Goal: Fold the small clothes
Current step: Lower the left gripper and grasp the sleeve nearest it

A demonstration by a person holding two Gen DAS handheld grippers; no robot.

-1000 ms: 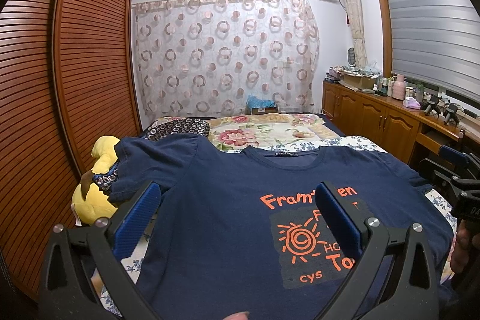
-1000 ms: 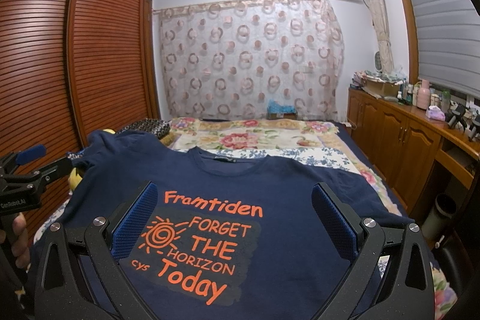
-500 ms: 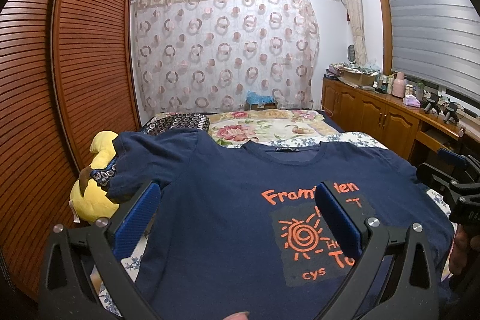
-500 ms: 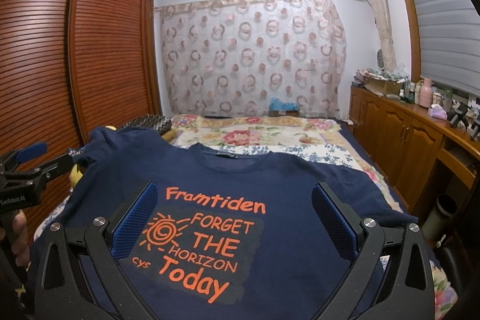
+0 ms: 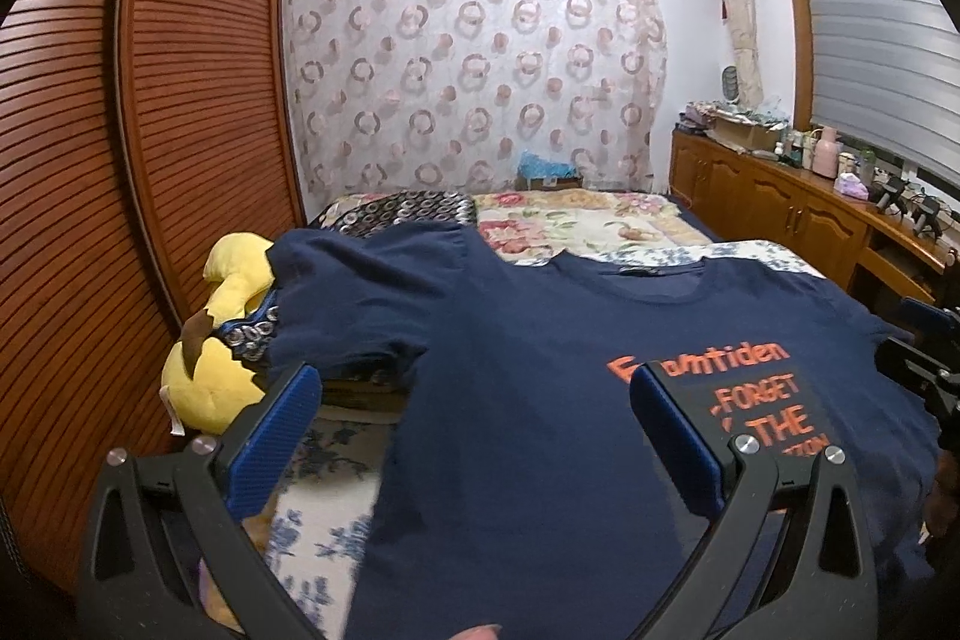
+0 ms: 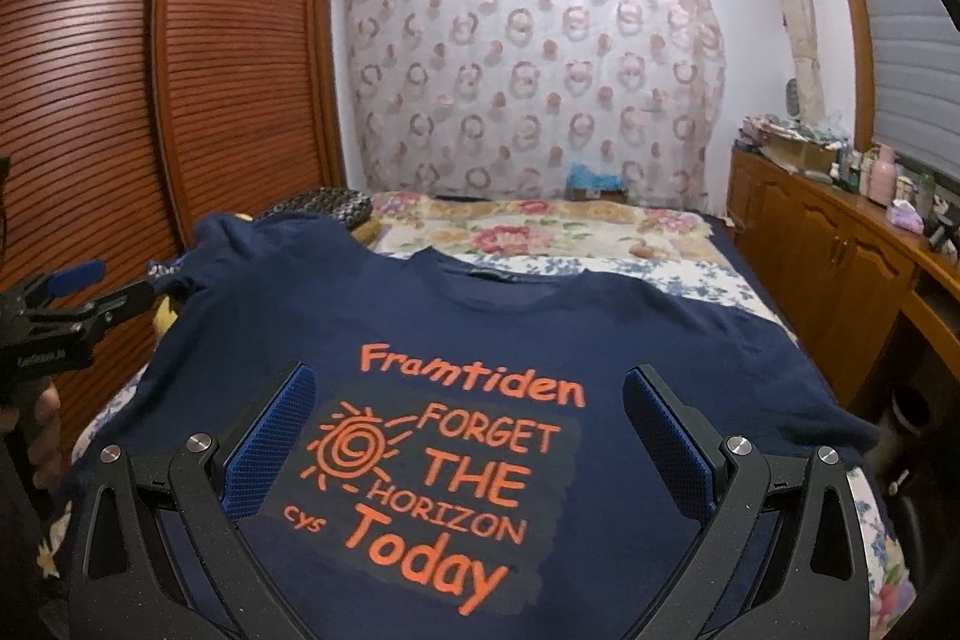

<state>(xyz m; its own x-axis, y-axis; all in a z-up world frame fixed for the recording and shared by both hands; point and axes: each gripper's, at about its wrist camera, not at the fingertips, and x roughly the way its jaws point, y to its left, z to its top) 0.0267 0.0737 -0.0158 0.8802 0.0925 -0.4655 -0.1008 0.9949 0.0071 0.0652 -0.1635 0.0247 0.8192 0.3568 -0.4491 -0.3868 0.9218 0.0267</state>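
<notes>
Navy T-shirt [image 6: 600, 340] flat on bed [image 6: 600, 244] | left gripper [image 5: 474, 400] fingers released | right gripper [image 6: 468, 400] fingers released

The navy T-shirt [image 6: 600, 340] carries an orange print on its chest: "Framtiden" on top, then, on a grey panel [image 6: 444, 490], "FORGET THE HORIZON Today", with a small "cys" at 7 o'clock of the panel (just below a spiral sun). In the left wrist view the same print [image 5: 756, 400] shows only "…mtiden", "FORGET", "THE". A pale word on the left gripper [image 6: 42, 358], at 9 o'clock, is too blurred to read.
</notes>
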